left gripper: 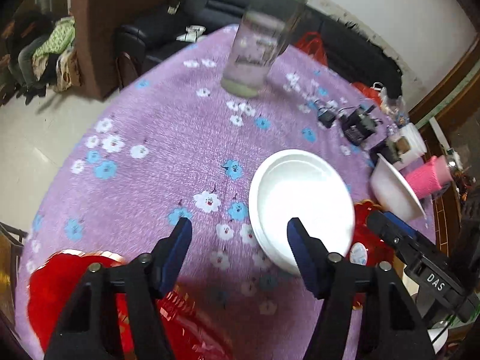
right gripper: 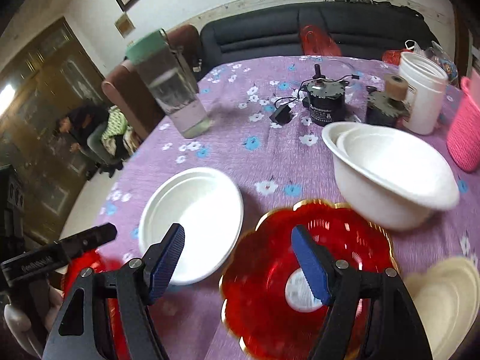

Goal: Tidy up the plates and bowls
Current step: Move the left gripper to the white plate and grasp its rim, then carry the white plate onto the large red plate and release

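Left wrist view: the left tongs [left gripper: 240, 228] stand apart above the purple flowered table [left gripper: 156, 138], with nothing between the blue pads. A white plate [left gripper: 301, 207] lies at about 1 o'clock from them, and the right-hand pad overlaps its near rim in the picture; whether it touches I cannot tell. A red plate [left gripper: 66, 288] sits at 8 o'clock, partly behind the tongs' frame. At 3 o'clock the other tool [left gripper: 420, 267] reaches in, with a white bowl [left gripper: 396, 192] beyond it. A clear bottle with a green lid [left gripper: 264, 36] stands at 12 o'clock.

Right wrist view: the right tongs [right gripper: 238, 240] are apart and empty, hovering over a gold-rimmed red dish [right gripper: 270, 285] at 5 o'clock. The white plate lies at 10 o'clock, and the stacked white bowls [right gripper: 387, 177] at 2 o'clock, just beyond the dish. A cream heart-shaped plate [right gripper: 447, 297] lies at 4 o'clock.
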Demonstrator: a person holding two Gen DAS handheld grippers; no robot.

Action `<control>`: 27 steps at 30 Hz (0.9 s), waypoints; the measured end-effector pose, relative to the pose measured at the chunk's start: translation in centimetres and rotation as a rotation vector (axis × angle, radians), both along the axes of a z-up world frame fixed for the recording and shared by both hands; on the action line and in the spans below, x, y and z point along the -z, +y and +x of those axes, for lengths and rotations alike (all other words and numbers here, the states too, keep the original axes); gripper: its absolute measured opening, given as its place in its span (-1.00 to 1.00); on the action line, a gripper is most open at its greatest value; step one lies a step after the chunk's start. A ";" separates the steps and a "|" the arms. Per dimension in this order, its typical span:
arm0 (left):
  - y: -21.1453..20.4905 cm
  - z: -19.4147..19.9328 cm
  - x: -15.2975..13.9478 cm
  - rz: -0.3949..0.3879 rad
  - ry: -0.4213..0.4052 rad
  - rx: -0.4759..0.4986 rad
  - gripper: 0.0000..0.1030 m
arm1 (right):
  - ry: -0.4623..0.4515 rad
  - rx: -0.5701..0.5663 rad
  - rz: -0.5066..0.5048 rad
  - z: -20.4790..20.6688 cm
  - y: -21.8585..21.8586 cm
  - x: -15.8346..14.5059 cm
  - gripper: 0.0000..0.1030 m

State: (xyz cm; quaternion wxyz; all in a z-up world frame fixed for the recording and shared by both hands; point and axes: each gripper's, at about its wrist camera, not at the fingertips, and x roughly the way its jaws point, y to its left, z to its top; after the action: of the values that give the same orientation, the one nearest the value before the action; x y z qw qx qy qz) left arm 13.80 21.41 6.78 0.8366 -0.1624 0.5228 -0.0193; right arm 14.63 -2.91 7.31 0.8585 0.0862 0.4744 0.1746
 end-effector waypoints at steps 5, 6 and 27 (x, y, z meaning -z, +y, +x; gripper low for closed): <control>-0.6 2.4 2.7 -0.038 0.069 -0.003 0.14 | 0.033 -0.018 -0.057 2.8 1.5 1.2 0.48; -0.8 2.6 3.0 -0.036 0.075 0.000 0.14 | 0.038 -0.020 -0.070 3.3 1.8 1.4 0.44; -1.8 -1.5 -0.9 -0.008 0.009 0.082 -0.73 | 0.009 -0.059 -0.045 0.8 4.0 -1.4 -0.66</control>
State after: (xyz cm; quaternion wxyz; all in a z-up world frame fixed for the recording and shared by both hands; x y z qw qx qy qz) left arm 12.31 19.64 7.69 0.8320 -0.1443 0.5328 -0.0552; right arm 15.42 1.12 8.70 0.8525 0.0537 0.4844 0.1890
